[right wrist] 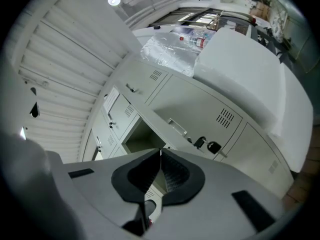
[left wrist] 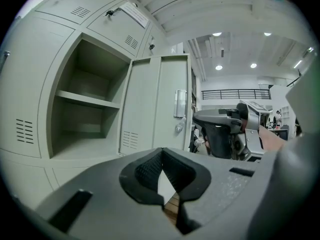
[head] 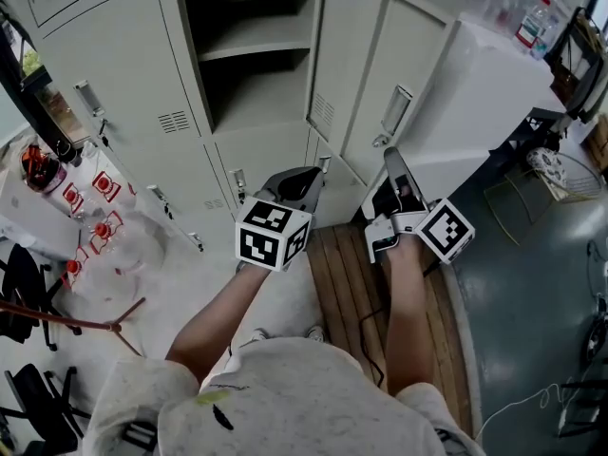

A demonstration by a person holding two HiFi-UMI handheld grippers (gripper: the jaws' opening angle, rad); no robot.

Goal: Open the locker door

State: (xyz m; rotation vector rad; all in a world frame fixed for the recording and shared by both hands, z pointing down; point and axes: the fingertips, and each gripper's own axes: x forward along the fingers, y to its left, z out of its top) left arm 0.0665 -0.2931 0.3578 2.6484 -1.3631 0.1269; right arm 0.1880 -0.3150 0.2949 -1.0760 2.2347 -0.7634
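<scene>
A grey locker bank fills the head view. One compartment (head: pixel 252 55) with a shelf stands open, its door (head: pixel 334 65) swung out to the right. My left gripper (head: pixel 296 183) hangs shut and empty below that opening, apart from the lockers. My right gripper (head: pixel 392 164) is shut too, close to the handle (head: pixel 396 110) of a neighbouring closed door. In the left gripper view the open compartment (left wrist: pixel 85 104) and its door (left wrist: pixel 155 109) lie ahead, beyond the left gripper (left wrist: pixel 161 153), with the right gripper (left wrist: pixel 222 129) at the right. The right gripper (right wrist: pixel 160 152) faces closed doors, one with keys (right wrist: pixel 207 145) in it.
A large white box (head: pixel 484 93) stands against the lockers on the right, with bottles (head: pixel 535 22) on top. I stand on a wooden slatted platform (head: pixel 347 283). Clear plastic with red items (head: pixel 95 226) and black chairs (head: pixel 24 297) are at the left.
</scene>
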